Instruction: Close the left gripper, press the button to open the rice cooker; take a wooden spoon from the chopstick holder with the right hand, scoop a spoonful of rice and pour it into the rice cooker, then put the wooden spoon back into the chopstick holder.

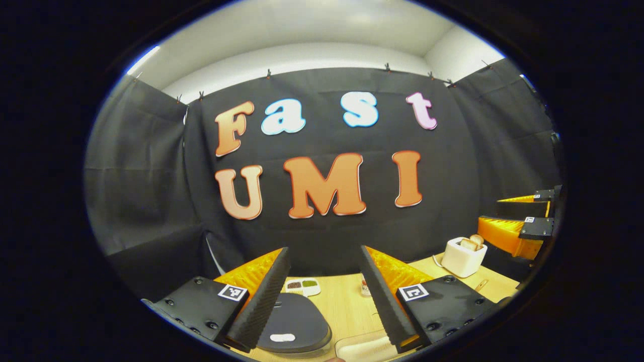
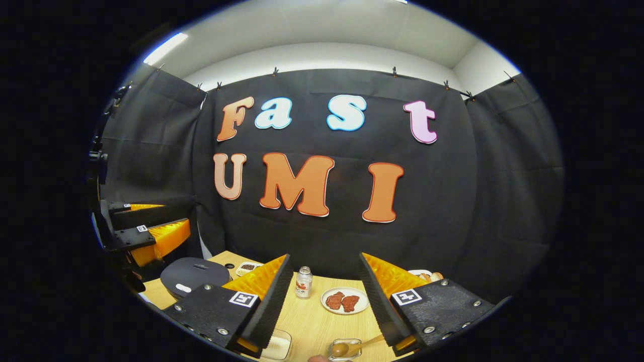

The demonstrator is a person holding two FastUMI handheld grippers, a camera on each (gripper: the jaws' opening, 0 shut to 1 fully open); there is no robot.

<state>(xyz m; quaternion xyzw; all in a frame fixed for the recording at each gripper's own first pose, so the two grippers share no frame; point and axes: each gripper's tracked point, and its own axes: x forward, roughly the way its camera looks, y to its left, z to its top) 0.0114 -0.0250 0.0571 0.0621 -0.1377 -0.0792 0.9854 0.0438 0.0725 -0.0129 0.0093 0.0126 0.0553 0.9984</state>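
Note:
The rice cooker [image 1: 294, 322] sits low between my left gripper's [image 1: 324, 249] open fingers, its dark lid down and a pale button [image 1: 283, 337] at the front. The right gripper view has the rice cooker [image 2: 193, 274] at the left. A white chopstick holder [image 1: 463, 256] with wooden spoon heads [image 1: 473, 243] stands at the right, below the right gripper [image 1: 489, 211]. My right gripper [image 2: 324, 256] is open and holds nothing. A clear box of rice [image 2: 278, 344] lies near its left finger. A wooden spoon [image 2: 352, 346] rests in a small glass dish at the bottom edge.
On the wooden table [image 2: 314, 322] stand a small bottle [image 2: 303, 282] and a plate of red meat pieces [image 2: 344, 300]. A white divided dish [image 1: 303, 286] lies behind the cooker. The left gripper [image 2: 176, 215] hangs above the cooker. Black cloth closes the back and sides.

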